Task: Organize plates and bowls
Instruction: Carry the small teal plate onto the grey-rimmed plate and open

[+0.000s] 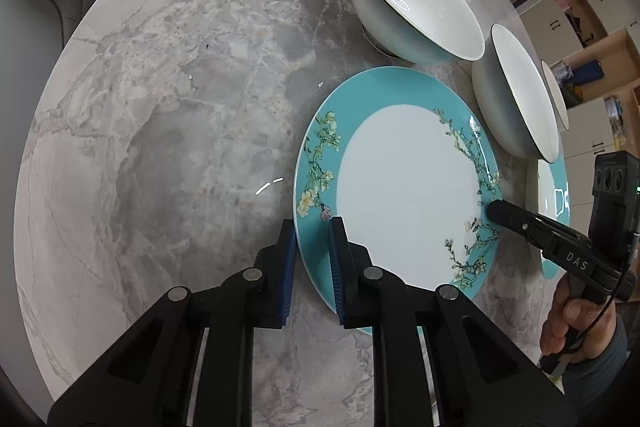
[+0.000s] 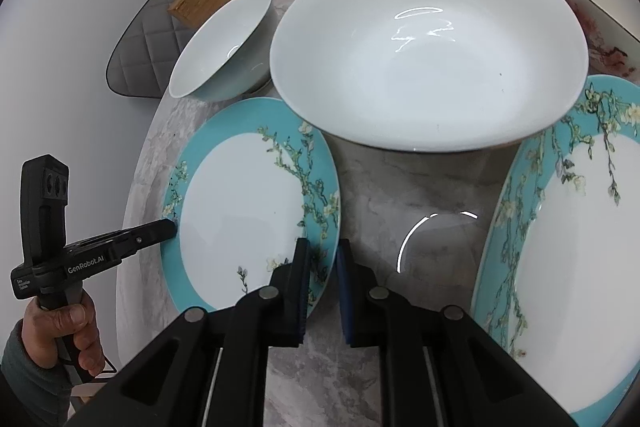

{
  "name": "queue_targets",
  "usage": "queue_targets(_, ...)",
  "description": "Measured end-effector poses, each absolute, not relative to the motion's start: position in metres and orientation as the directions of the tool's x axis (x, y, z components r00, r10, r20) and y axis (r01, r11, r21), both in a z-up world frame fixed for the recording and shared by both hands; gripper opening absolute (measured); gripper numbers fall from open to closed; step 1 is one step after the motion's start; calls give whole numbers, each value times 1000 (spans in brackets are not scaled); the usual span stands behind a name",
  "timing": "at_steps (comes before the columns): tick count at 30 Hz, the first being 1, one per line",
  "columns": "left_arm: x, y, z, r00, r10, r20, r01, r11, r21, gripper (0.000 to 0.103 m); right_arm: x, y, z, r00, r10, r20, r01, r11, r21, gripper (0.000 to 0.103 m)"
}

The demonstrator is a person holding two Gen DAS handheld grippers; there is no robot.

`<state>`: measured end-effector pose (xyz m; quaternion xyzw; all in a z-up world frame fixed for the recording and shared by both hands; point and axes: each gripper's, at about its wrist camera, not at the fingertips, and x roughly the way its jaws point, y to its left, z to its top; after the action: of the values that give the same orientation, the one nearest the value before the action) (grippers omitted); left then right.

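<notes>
plate (image 1: 400, 195): round, glossy, teal floral rim | both fingers pinch opposite rims | table (image 1: 160, 147): grey marble

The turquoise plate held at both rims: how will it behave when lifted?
The turquoise plate looks rigid, so it should lift flat. Its glossy glaze may slip between the fingers. It is probably breakable, beside the bowl.

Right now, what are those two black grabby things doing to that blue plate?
A person is holding a gripper in each hand, and both have their jaws shut on the same turquoise floral plate, one on each side of its rim. The left gripper and right gripper pinch opposite edges. White bowls and another floral plate wait on the marble table.
</notes>
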<state>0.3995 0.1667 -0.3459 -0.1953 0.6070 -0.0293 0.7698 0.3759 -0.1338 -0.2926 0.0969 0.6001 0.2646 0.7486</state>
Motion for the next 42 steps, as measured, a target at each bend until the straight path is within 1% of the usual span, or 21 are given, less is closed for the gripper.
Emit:
queue_targets(10, 379, 164, -319, 311, -258, -915, -175, 931, -322, 14, 362, -133, -269, 165, 529, -832, -298, 831, 469, 15)
queue_targets(13, 363, 160, -306, 334, -267, -904, -174, 925, -337, 14, 353, -136, -255, 179, 537, -824, -307, 826, 472, 15)
queue_targets(18, 330, 137, -277, 370, -269, -889, -136, 931, -338, 14, 321, -155, -229, 205, 553, -808, -313, 819, 481, 15)
queue_targets(23, 289, 110, -263, 376, -309, -874, -109, 922, -373, 14, 274, -181, -208, 226, 546, -807, -325, 823, 466, 15)
queue_targets(28, 245, 71, -269, 343, -340, -876, -68, 921, -384, 14, 223, -213, -204, 246, 521, -818, -296, 843, 448, 15)
queue_targets(35, 202, 26, -303, 257, -354, -899, 2, 931, -365, 14, 167, -248, -236, 229, 475, -849, -204, 877, 435, 15)
queue_targets(42, 185, 9, -332, 208, -358, -910, 23, 932, -361, 14, 138, -266, -260, 225, 448, -865, -156, 893, 421, 15)
